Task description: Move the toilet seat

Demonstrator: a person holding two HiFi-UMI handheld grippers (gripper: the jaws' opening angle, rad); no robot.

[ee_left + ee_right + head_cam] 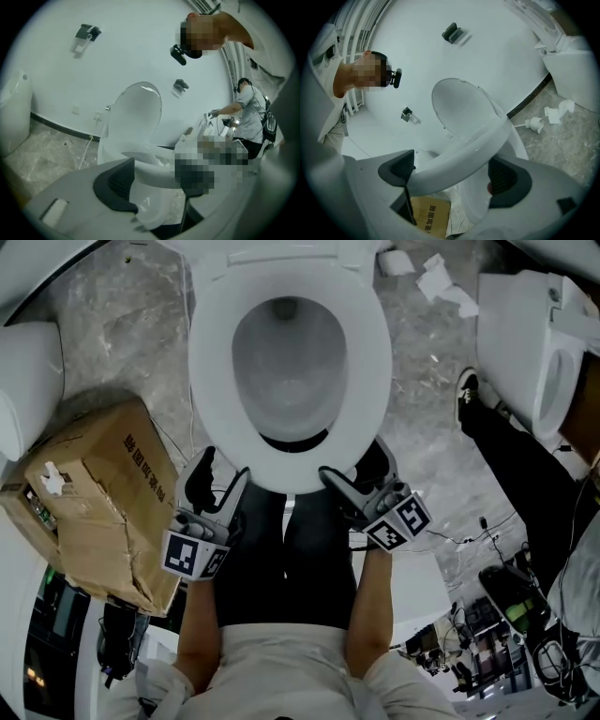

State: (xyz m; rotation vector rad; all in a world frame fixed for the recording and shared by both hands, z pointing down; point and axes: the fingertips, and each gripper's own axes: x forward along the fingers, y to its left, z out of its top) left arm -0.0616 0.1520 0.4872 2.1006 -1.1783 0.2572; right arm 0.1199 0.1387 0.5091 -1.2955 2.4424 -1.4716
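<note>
Toilet seat [214,371] is tilted up off the bowl [286,390], with its front rim in both tongs. Left gripper [221,482] sits about half closed on the rim; right gripper [354,474] clamps it nearly full-wide. I would raise both together — level, slow — toward the upright lid [459,108].

Black Chinese characters are printed on the side of a brown cardboard box [94,493]. In the right gripper view the run 瓷加固箱 can be read on the box [431,213], its beginning being hidden. Black-and-white square code patterns, not legible as text, are borne by the left marker cube [195,554] and the right marker cube [398,521].
</note>
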